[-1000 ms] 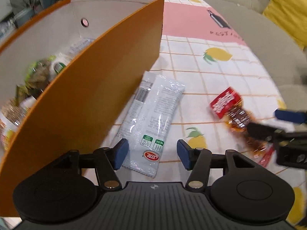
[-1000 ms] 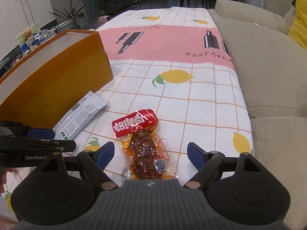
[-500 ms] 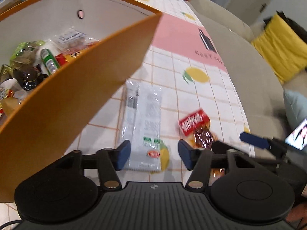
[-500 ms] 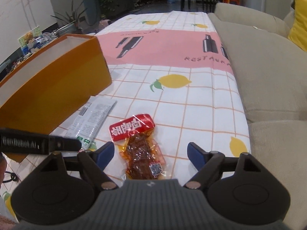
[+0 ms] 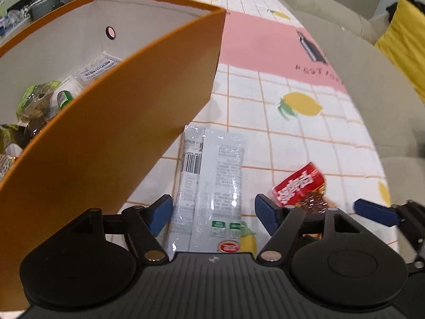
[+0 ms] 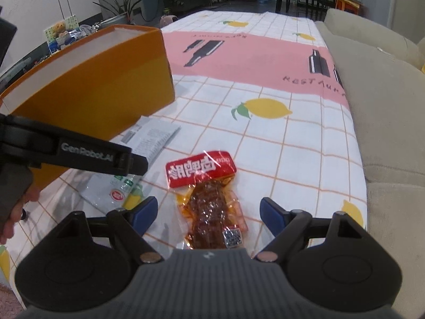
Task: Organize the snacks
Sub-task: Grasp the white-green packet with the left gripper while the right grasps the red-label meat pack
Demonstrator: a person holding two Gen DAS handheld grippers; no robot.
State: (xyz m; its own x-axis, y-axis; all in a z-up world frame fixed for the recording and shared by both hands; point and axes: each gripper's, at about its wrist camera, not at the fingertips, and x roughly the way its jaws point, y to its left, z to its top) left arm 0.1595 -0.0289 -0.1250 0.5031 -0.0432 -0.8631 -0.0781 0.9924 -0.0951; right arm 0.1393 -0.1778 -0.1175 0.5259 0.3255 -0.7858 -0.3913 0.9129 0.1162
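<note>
A long white snack packet (image 5: 209, 183) lies flat on the tablecloth beside the orange box (image 5: 127, 138); it also shows in the right wrist view (image 6: 140, 156). My left gripper (image 5: 212, 214) is open, its jaws on either side of the packet's near end. A red-topped clear packet of brown snack (image 6: 209, 199) lies to the right, also in the left wrist view (image 5: 300, 186). My right gripper (image 6: 208, 214) is open, its jaws on either side of that packet's lower half. Several snacks (image 5: 45, 98) lie inside the box.
The lemon-print tablecloth (image 6: 265, 138) has a pink band further back. A beige sofa (image 6: 385, 101) runs along the table's right edge, with a yellow cushion (image 5: 403, 34). The box's tall orange wall (image 6: 101, 90) stands left of both packets.
My left gripper has moved in over the white packet, which now sits between its jaws. My right gripper has stayed over the red packet, coming slightly closer. Both jaws stay open.
</note>
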